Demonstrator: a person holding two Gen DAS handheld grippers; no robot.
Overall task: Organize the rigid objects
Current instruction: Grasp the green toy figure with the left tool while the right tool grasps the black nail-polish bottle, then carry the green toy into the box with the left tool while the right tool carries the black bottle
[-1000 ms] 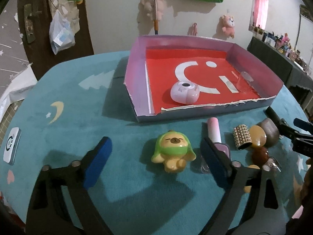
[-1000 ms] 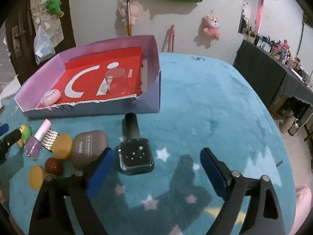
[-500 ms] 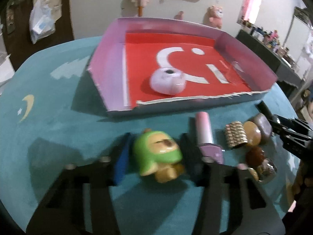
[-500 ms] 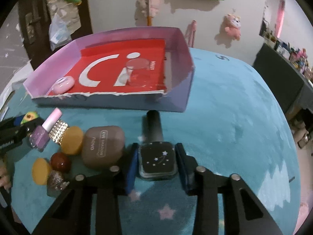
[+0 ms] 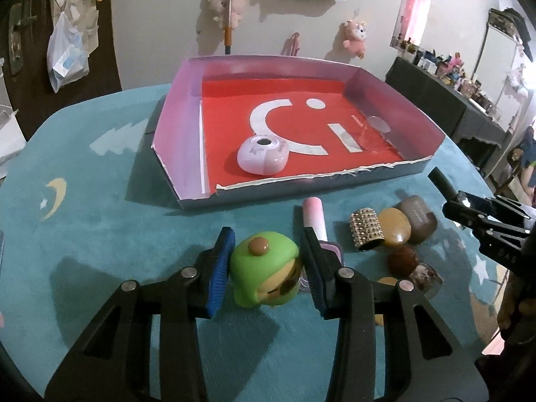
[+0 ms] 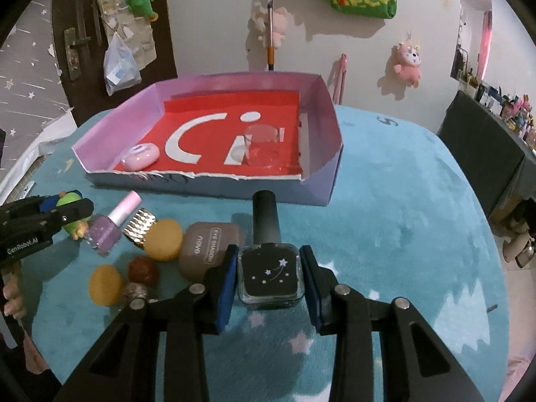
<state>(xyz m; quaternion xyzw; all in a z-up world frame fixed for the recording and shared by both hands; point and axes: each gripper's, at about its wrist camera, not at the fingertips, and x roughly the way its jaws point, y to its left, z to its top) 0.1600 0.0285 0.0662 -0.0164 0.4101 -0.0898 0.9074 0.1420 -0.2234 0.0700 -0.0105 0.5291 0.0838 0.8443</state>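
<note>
On the teal rug, my left gripper (image 5: 267, 234) has its blue pads pressed on both sides of a green toy figure (image 5: 264, 268), its jaws still closing; the toy is tipped with its head toward the camera. My right gripper (image 6: 268, 251) is shut on a square black nail polish bottle (image 6: 269, 274) with star print, cap pointing away. Behind both stands the pink-walled box (image 5: 174, 127) with a red floor. It holds a pale pink case (image 5: 263, 155) and a clear glass (image 6: 261, 147).
Between the grippers lie a lilac nail polish (image 6: 110, 224), a studded cylinder (image 5: 365, 231), a yellow stone (image 5: 397, 231), a brown eye shadow case (image 6: 207, 248), a red-brown ball (image 5: 402, 259) and small round pieces. A dark cabinet (image 6: 482, 140) stands at the right.
Both grippers went from wide open to closed, the left onto the green toy, the right onto the black bottle. The toy has tipped over in the pads.
</note>
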